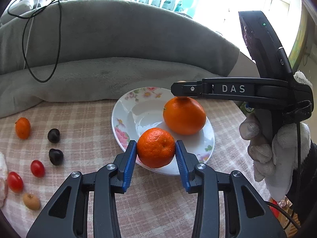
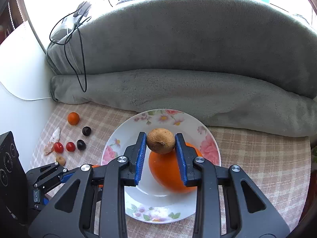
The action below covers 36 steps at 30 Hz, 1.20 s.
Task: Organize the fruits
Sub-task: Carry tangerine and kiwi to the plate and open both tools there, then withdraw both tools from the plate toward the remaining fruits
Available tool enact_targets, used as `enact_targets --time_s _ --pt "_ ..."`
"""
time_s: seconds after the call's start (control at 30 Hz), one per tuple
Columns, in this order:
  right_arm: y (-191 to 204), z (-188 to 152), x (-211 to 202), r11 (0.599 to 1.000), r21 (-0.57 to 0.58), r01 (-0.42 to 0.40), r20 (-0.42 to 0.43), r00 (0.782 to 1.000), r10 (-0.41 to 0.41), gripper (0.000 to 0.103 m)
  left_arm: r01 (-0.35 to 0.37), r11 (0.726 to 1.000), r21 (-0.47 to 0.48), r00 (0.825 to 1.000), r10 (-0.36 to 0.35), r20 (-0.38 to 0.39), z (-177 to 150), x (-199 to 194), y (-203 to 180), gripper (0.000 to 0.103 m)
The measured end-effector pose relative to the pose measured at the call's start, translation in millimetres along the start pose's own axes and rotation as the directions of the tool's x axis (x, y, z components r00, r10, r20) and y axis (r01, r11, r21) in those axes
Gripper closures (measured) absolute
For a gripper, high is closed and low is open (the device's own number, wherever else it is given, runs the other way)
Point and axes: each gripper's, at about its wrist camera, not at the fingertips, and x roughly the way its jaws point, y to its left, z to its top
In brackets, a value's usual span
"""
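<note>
Your left gripper [image 1: 156, 148] grips the tangerine [image 1: 155, 147] and your right gripper [image 2: 160, 145] grips the brown fruit [image 2: 160, 143]; lower each gently onto bare plate [image 2: 126, 138] beside the orange [image 2: 168, 174].

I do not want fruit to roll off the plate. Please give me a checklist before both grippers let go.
1. Left gripper holds the small orange firmly: ok.
2. Small orange is over the plate: ok, though near its front rim.
3. Right gripper holds the brown fruit: ok.
4. Free landing spot below the brown fruit: not ok, the big orange lies under it.
5. Small orange touches the plate: cannot tell.
</note>
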Motion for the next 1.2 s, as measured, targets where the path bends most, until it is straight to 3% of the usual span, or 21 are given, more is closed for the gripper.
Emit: enact_targets --time_s 0.63,0.7,0.73,0.77,0.9,1.03,1.2 --pt "9.3 4.6 9.5 0.999 -0.030 0.009 0.004 1.000 -0.009 0.072 -0.006 1.000 0.018 1.000 0.006 -0.003 0.4 2.7 -3.6 0.063" --pt "8.7 5.3 8.4 1.000 -0.026 0.013 0.008 1.000 -0.013 0.064 -0.010 1.000 0.013 1.000 0.010 0.000 0.0 2.5 -3.6 0.053" --pt "8.4 5.4 7.0 1.000 -0.023 0.016 0.015 1.000 -0.015 0.046 -0.012 1.000 0.009 1.000 0.012 0.006 0.1 1.8 -3.2 0.045" --pt "8.1 5.4 4.9 1.000 -0.022 0.020 0.028 0.999 -0.020 0.034 -0.010 1.000 0.006 1.000 0.009 0.012 0.2 0.6 -2.8 0.044" --pt "6.1 6.5 0.4 1.000 -0.007 0.018 0.042 0.999 -0.018 0.033 -0.017 1.000 0.005 1.000 0.017 0.014 0.9 -2.7 -2.4 0.039" --pt "4.1 7.1 -3.8 1.000 0.015 0.013 0.062 0.998 -0.014 0.013 -0.022 1.000 0.013 0.999 0.022 0.024 0.0 -7.8 -4.6 0.034" --pt "6.0 7.0 -6.2 1.000 0.021 0.006 0.058 0.998 -0.007 0.010 -0.037 0.999 0.017 0.999 0.036 0.033 -1.5 -16.3 -6.9 0.031"
